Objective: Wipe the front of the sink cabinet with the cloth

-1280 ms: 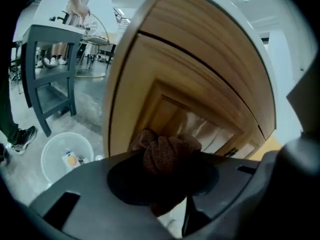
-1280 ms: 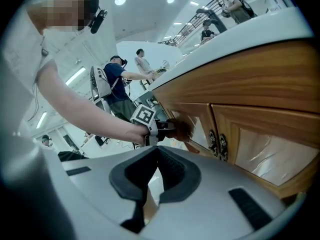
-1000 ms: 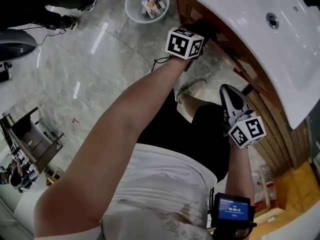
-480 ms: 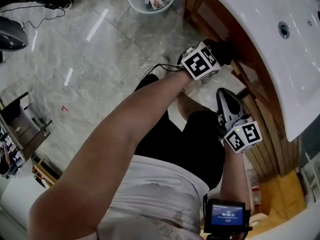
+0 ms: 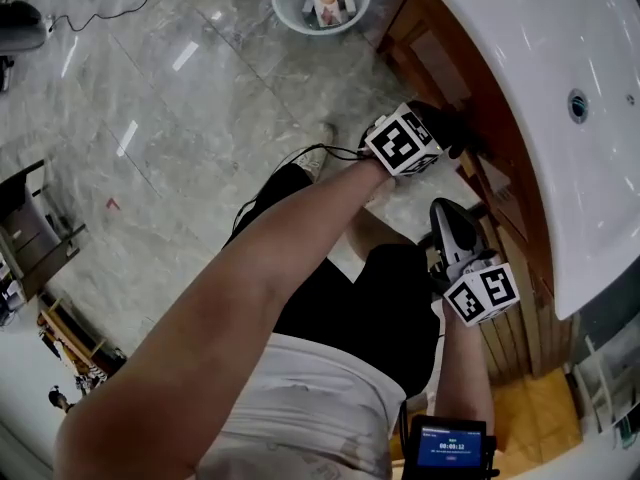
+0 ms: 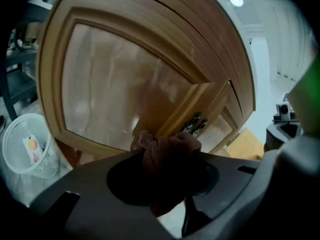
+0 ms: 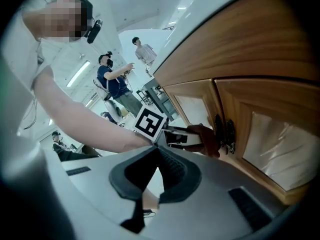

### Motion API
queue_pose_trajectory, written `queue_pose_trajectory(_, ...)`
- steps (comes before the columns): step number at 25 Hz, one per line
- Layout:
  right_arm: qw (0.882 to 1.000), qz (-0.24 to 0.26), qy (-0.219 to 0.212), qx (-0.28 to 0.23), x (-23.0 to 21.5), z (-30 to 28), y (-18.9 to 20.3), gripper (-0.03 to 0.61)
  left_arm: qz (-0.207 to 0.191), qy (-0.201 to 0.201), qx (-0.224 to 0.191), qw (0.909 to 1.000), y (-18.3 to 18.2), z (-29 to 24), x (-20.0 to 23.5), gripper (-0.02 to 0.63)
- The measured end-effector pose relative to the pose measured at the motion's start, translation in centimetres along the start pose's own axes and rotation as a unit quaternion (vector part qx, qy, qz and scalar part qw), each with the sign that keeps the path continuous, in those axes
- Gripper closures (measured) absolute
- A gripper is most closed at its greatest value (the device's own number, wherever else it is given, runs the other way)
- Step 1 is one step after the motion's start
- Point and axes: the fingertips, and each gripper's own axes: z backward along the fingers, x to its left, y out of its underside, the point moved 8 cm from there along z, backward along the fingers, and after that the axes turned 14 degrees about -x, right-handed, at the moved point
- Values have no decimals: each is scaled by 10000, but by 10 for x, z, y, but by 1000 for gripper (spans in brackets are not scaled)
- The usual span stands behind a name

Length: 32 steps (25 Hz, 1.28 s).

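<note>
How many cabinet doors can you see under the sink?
2. One large panelled door fills the left gripper view; a second door sits just right of it, beyond the paired handles. More may lie out of frame.

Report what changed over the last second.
The left claw, shut on the cloth, slid along the cabinet front away from the bin to the door handles, nearer the right claw. Its grip on the cloth held; the right claw stayed shut and empty beside the cabinet.
</note>
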Motion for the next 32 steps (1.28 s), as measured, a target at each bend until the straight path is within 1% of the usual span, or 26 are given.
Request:
queue_pose_trajectory(3, 9999, 9, -153, 74, 4, -7, 0, 566, 308, -374, -259, 9985, -5, 11, 23, 472)
queue_pose_trajectory(11, 9996, -42, -246, 103, 3, -15, 2, 566, 305, -822, -461, 9951, -24, 20, 57, 472)
queue_pose_trajectory(19, 9997, -119, -223, 78, -8, -23, 5, 566, 675, -1210, -831, 9869, -39, 42, 102, 472)
queue_pose_trajectory(23, 9996, -133, -233, 16, -8, -24, 1, 566, 846, -1456, -1061, 9800, -54, 58, 126, 472)
queue_pose_trajectory(27, 9996, -117, -274, 6, -6, -22, -1, 566, 874, -1797, -1188, 9726, -62, 79, 149, 472)
queue_pose_trajectory(29, 9996, -153, -242, 50, -6, -19, 0, 566, 937, -1999, -1307, 9665, -64, 89, 156, 472)
queue_pose_trajectory(32, 9994, -186, -239, 149, -4, -14, -1, 566, 1055, -2364, -1521, 9538, -68, 100, 165, 472)
